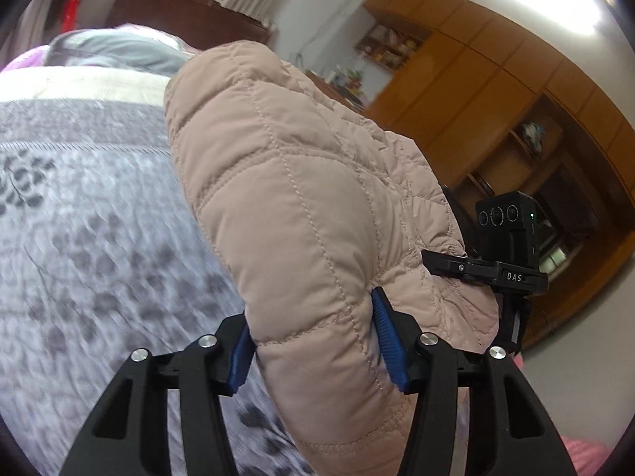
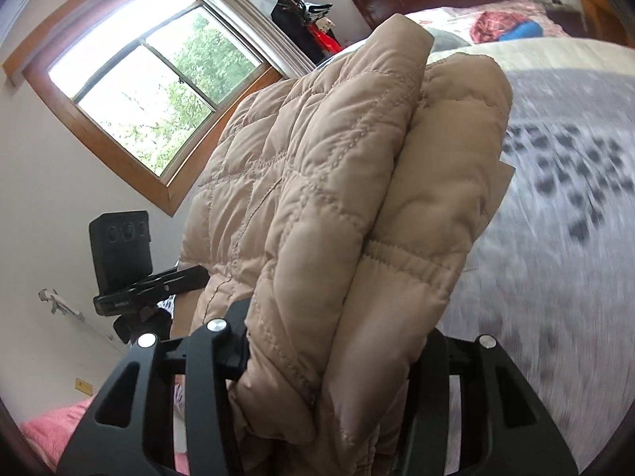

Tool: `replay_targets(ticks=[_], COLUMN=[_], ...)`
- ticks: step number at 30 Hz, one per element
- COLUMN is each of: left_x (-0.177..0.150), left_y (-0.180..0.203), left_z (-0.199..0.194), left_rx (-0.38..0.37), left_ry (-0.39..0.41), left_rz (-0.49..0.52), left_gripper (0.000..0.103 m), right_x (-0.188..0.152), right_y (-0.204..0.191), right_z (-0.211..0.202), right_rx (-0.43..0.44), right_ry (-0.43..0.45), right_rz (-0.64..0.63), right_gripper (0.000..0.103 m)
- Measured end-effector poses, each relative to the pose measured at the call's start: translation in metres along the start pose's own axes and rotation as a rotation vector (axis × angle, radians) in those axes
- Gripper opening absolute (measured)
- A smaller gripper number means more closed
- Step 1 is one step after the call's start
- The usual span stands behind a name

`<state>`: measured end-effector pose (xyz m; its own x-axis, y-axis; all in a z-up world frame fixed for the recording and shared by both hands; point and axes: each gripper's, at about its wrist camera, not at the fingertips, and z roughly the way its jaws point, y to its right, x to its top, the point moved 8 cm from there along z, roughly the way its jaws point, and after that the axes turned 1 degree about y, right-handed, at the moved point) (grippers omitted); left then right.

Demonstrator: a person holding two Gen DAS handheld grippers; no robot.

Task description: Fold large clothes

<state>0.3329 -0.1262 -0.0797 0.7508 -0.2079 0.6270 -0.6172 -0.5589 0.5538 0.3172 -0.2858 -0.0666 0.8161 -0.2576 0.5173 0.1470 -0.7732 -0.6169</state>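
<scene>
Left side first: left gripper [image 1: 317, 341] angled down over the bed, blue pads [image 1: 387, 341] squeezed into a thick fold of the beige quilted jacket [image 1: 285, 182], so clamped on it, no gap at either pad. Jacket bunched up and standing off the grey patterned bedspread [image 1: 79, 206], hanging clear of it in the left wrist view. Plenty of bare bedspread off to the left, purple bedding and a dark headboard [image 1: 186, 20] at the far end. Over on the right of that view, the other rig's black camera block [image 1: 508, 226] sticking out just past the jacket's edge, wooden wardrobe [image 1: 496, 79] behind it.

Right side: right gripper [image 2: 329, 361] also tilted down, fingertips buried in doubled-up layers of the same jacket, gripping it tight. Window [image 2: 154, 91] and white wall to the left, other gripper's camera block there too. Open bedspread stretching away on the right, blurry, with the pile of red and blue stuff [image 2: 508, 27] well away near the headboard
</scene>
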Motion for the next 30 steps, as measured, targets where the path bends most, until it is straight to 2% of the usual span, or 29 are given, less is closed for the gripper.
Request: replay_targets(ticks=[7,13,17,18,20,21,23,26,30], left_x=[0.032,0.037,0.033,0.030,0.025,0.024,0.021,0.013,-0.002], left_y=[-0.054,-0.106,-0.118,-0.120,-0.121,-0.120,-0.115,-0.103,-0.077], left_z=[0.029,0.065,0.070,0.070,0.066,0.064,0.057,0.037,0.011], left_rx=[0.079,0.127,0.097,0.104,0.136,0.155,0.183,0.264,0.356], left_ry=[-0.004,-0.044,-0.031,-0.028,-0.030,-0.030,-0.030,-0.015,0.014], left_rz=[-0.038,-0.077,-0.075,-0.065,-0.057,-0.062,-0.059,-0.004,0.067], left_gripper=[0.055,0.056,0.062,0.063,0.071,0.072,0.073,0.076,0.077], right_x=[0.035,0.036,0.034,0.032,0.029,0.037,0.036,0.029,0.016], right_y=[0.039,0.068,0.084,0.088,0.090,0.088,0.082,0.081,0.066], right_z=[0.055,0.101,0.102,0.100,0.092,0.101,0.088,0.060,0.026], right_rx=[0.027,0.046,0.106,0.098,0.064,0.046,-0.005,-0.101,-0.187], right_ry=[-0.062,-0.102,-0.088,-0.089,-0.091,-0.090,-0.078,-0.047,-0.003], right_rz=[0.053,0.134,0.175,0.174,0.176,0.175,0.149,0.110,0.074], right_gripper=[0.046,0.049,0.055,0.057,0.069,0.072,0.079,0.085,0.085])
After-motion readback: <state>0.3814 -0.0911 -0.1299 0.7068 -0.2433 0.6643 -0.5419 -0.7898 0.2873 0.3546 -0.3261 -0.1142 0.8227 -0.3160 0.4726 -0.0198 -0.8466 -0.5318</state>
